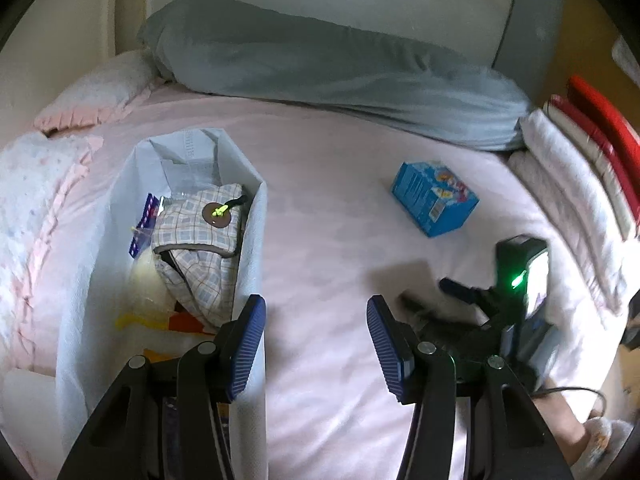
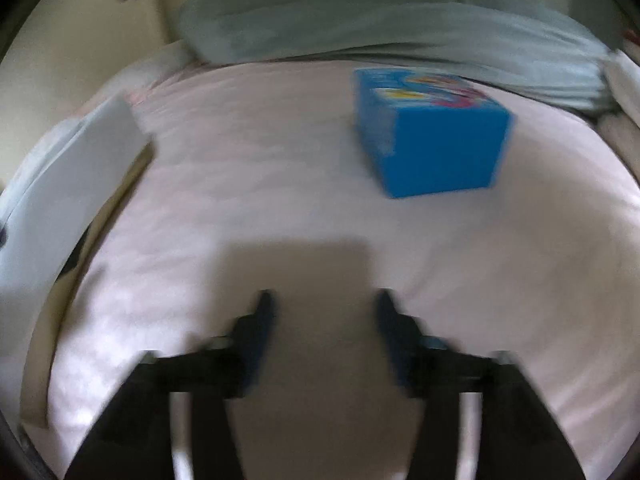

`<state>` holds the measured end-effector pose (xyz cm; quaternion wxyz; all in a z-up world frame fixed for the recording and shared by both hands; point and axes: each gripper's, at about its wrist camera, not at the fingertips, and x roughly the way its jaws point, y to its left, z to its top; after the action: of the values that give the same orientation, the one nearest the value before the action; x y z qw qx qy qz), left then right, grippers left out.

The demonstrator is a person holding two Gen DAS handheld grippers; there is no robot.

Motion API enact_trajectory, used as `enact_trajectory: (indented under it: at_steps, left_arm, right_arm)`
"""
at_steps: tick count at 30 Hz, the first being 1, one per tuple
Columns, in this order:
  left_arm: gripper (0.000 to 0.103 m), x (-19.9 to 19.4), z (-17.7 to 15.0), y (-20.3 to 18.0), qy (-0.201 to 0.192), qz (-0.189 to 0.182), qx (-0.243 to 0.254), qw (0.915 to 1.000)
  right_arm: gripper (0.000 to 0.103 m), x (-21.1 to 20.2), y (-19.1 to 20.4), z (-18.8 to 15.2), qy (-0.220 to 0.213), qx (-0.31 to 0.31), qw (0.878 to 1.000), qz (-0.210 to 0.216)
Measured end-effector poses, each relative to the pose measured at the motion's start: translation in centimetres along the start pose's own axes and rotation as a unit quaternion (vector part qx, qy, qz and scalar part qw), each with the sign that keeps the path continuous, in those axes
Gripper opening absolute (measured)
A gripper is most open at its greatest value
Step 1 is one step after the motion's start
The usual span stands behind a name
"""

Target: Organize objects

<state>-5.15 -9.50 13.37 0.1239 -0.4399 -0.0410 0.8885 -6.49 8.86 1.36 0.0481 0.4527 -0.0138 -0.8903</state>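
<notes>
Both fingers of the left gripper (image 1: pixel 316 344) stand partly open over bare pink bedsheet (image 1: pixel 320 200), empty, one pad just beside the white bag (image 1: pixel 252 240) wall; a careless sweep leftward could tip that soft bag and spill its checked pouch (image 1: pixel 200 240). Further right, the right gripper (image 2: pixel 324 320) gapes wide with nothing between its jaws, the blue box (image 2: pixel 432 136) lying ahead, apart; a blurred, hasty approach may shove it away on the soft sheet
</notes>
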Motion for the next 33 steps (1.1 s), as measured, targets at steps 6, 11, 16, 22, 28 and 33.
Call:
enact_trajectory:
  at_steps: [6, 11, 16, 22, 28, 33]
  left_arm:
    - [0.051, -1.0, 0.3, 0.5, -0.012, -0.022, -0.008, 0.9997]
    - [0.051, -1.9, 0.5, 0.5, -0.025, -0.026, -0.002, 0.9993]
    - [0.051, -2.4, 0.7, 0.8, -0.031, -0.007, 0.001, 0.9995]
    - [0.051, -2.9, 0.8, 1.5, -0.037, -0.003, -0.005, 0.9993]
    - [0.051, -3.3, 0.9, 1.9, -0.043, -0.003, -0.012, 0.999]
    - [0.051, -3.3, 0.9, 2.1, -0.042, -0.002, -0.015, 0.999]
  right_arm:
    - [0.096, 0.7, 2.2, 0.2, 0.012, -0.047, 0.998, -0.044]
    - [0.097, 0.7, 1.8, 0.3, 0.015, -0.035, 0.999, -0.028]
    - [0.098, 0.8, 2.1, 0.4, 0.015, -0.032, 0.999, -0.025]
    - [0.098, 0.7, 2.5, 0.6, 0.015, -0.035, 0.999, -0.028]
    - [0.098, 1.2, 2.6, 0.9, 0.015, -0.036, 0.999, -0.029]
    - [0.098, 1.1, 2.4, 0.8, 0.015, -0.035, 0.999, -0.028]
